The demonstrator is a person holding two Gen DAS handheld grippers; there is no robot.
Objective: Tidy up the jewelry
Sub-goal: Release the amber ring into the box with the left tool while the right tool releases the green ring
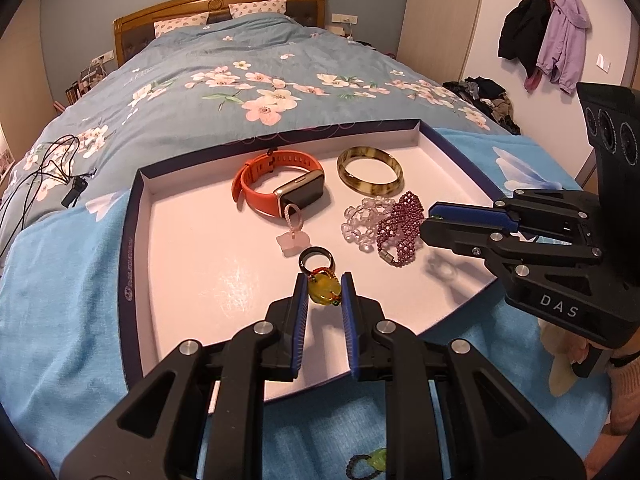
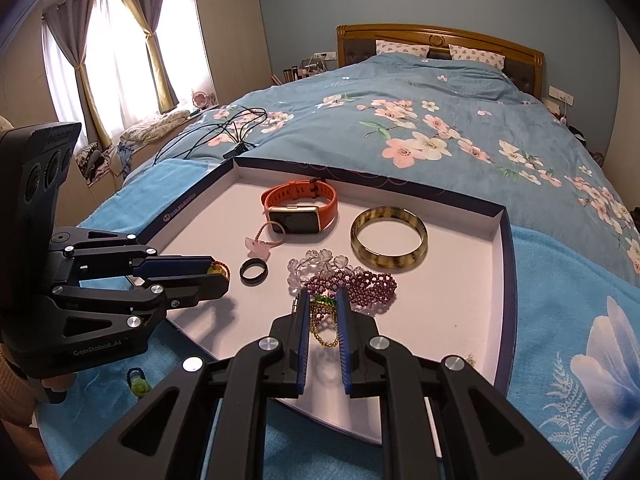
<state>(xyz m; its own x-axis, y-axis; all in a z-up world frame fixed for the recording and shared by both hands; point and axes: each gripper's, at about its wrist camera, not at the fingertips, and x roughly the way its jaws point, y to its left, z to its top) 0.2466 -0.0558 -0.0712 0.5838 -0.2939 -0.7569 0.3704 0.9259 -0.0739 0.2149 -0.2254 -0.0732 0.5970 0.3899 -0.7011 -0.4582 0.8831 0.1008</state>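
Yellow and smooth like glass, an oval pendant (image 1: pixel 325 289) on a red beaded cord sits pinched between the two blue ribbed pads of the left gripper (image 1: pixel 324 286), over the near part of the box lid (image 1: pixel 136 216). This shallow tray has a white floor and dark blue walls. Just past the pendant lies a plain black ring (image 1: pixel 316 259), round and shiny.

The right gripper (image 2: pixel 322 308) has its pads closed on a small green bead piece with a thin gold chain (image 2: pixel 325 334) that hangs in loops down to the tray floor. It is right at the purple beaded bracelet (image 2: pixel 360 286), a bumpy band of tiny round beads, near the right side of the tray. Touching that bracelet is a clear bracelet (image 2: pixel 320 264) made of see-through flower shapes.

Toward the far edge, an orange smartwatch (image 2: pixel 300 210) with a rubbery strap and a dark, square screen stands on its side. A small pink stone charm (image 2: pixel 259 248) on a twisted cord lies in front of it. To the right of the watch sits a thick, hard bangle (image 2: pixel 389 242), brown and yellow in patches.

The tray rests on a fuzzy, light blue blanket (image 2: pixel 560 280) at the foot of the bed (image 2: pixel 400 92). One more green pendant on dark beads (image 1: pixel 370 462) lies on the blanket, outside the tray's near edge. Black cables (image 2: pixel 224 128) curl on the flowered quilt.
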